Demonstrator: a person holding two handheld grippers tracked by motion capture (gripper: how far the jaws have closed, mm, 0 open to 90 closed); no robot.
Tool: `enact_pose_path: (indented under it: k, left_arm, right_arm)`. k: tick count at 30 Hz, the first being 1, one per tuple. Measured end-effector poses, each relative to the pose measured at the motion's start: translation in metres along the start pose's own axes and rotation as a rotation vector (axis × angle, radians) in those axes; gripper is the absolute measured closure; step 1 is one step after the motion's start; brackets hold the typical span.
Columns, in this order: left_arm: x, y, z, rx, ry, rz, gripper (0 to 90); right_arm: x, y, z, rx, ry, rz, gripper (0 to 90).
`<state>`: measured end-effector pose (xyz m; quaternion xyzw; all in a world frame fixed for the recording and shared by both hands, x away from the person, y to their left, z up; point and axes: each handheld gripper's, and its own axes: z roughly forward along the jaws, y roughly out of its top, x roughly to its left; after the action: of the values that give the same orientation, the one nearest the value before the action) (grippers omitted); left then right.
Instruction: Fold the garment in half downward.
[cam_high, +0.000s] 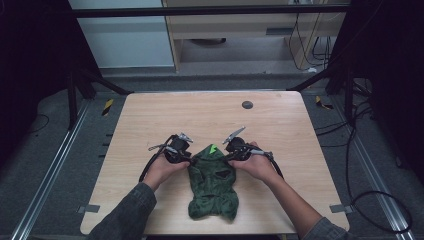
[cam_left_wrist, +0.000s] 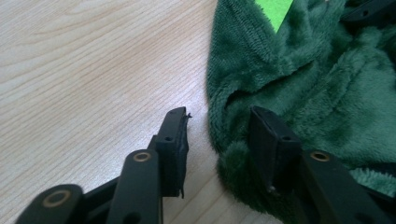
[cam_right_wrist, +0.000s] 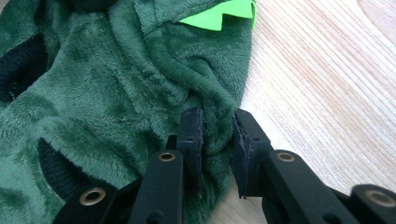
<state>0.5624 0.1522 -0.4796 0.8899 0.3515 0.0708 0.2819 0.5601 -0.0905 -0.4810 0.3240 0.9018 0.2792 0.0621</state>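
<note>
1. The right gripper (cam_right_wrist: 217, 128) was clenched on a ridge of the green plush garment (cam_right_wrist: 116, 102), its two jaws pinching a fold at the garment's edge just beside the bare wood.
2. The left gripper (cam_left_wrist: 219, 135) was released, jaws spread: one stood over the counter (cam_left_wrist: 84, 70), the other rested on the garment (cam_left_wrist: 322, 88) at its edge, with nothing pressed between them.
3. The garment (cam_high: 212, 182) was a dark green, fleecy piece with dark openings and a bright green jagged patch (cam_high: 213, 148) near its far end. It lay crumpled on the near middle of the counter (cam_high: 150, 120), its long side running toward the person.
4. In the high view, the left gripper (cam_high: 186, 159) and right gripper (cam_high: 229, 156) met the garment's far end from either side.
5. The left hand (cam_high: 162, 170) and right hand (cam_high: 257, 165) each wrapped a gripper, forearms reaching in from the near edge and angling inward.
6. A small dark round disc (cam_high: 247, 104) sat near the counter's far edge, well apart from the garment.
</note>
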Motion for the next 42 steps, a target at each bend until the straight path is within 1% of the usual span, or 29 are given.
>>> enact_pose_path:
  k: [2,3,4,6,7,11,15,16,18,22,25,26,29,33,34,35,40,42]
  left_arm:
    - [0.0,0.0,0.0,0.0,-0.004,0.003,62.3]
    - [-0.001,0.0,0.0,0.003,-0.011,0.006,62.3]
    - [-0.002,0.0,0.0,0.001,-0.016,0.005,66.7]
    - [-0.002,0.0,0.0,-0.001,-0.024,0.002,71.4]
    - [-0.003,-0.001,0.0,-0.006,-0.036,0.0,74.2]
    - [-0.004,-0.003,0.001,-0.015,-0.047,-0.01,80.8]
    - [-0.004,-0.003,-0.001,-0.003,-0.051,-0.008,85.4]
    - [-0.004,-0.002,-0.002,-0.005,-0.051,-0.013,86.0]
    - [-0.002,-0.001,-0.004,-0.002,-0.047,-0.007,86.6]
    - [0.0,0.004,-0.011,-0.02,-0.033,-0.001,87.1]
    - [0.0,0.007,-0.014,-0.024,-0.024,0.005,87.5]
    - [0.001,0.011,-0.018,-0.033,-0.015,0.007,87.6]
    - [0.002,0.015,-0.023,-0.047,-0.005,0.01,87.6]
    - [0.004,0.022,-0.031,-0.061,0.013,0.023,87.7]
    - [0.005,0.024,-0.033,-0.064,0.016,0.024,87.7]
    - [0.006,0.025,-0.035,-0.072,0.021,0.017,87.7]
    - [0.01,0.031,-0.041,-0.075,0.034,0.024,87.9]
    - [0.011,0.033,-0.043,-0.084,0.037,0.02,88.0]
  right_arm:
    - [0.0,0.0,0.0,0.0,0.002,-0.002,75.3]
    - [0.0,0.0,0.0,0.0,0.001,-0.002,75.6]
    - [0.0,0.0,0.0,0.001,0.004,-0.004,77.0]
    - [0.0,0.0,0.0,0.001,0.004,-0.002,77.6]
    - [0.001,0.0,0.0,0.001,0.007,-0.005,79.1]
    - [0.002,0.001,0.0,0.001,0.01,-0.006,82.4]
    - [0.002,0.001,0.0,0.002,0.01,-0.013,84.7]
    - [0.002,0.002,-0.001,0.002,0.006,-0.017,85.0]
    - [0.002,0.003,-0.003,-0.004,0.006,-0.02,85.2]
    - [0.0,0.008,-0.012,-0.028,-0.002,-0.024,85.2]
    - [-0.002,0.015,-0.021,-0.047,-0.008,-0.03,85.3]
    - [-0.002,0.018,-0.024,-0.052,-0.01,-0.03,85.4]
    - [-0.003,0.025,-0.03,-0.065,-0.02,-0.043,85.4]
    - [-0.005,0.033,-0.039,-0.085,-0.031,-0.05,85.4]
    - [-0.006,0.035,-0.04,-0.088,-0.033,-0.053,85.4]
    - [-0.006,0.037,-0.042,-0.091,-0.039,-0.056,85.4]
    - [-0.007,0.043,-0.048,-0.107,-0.048,-0.063,85.4]
    - [-0.008,0.045,-0.049,-0.114,-0.048,-0.068,85.4]
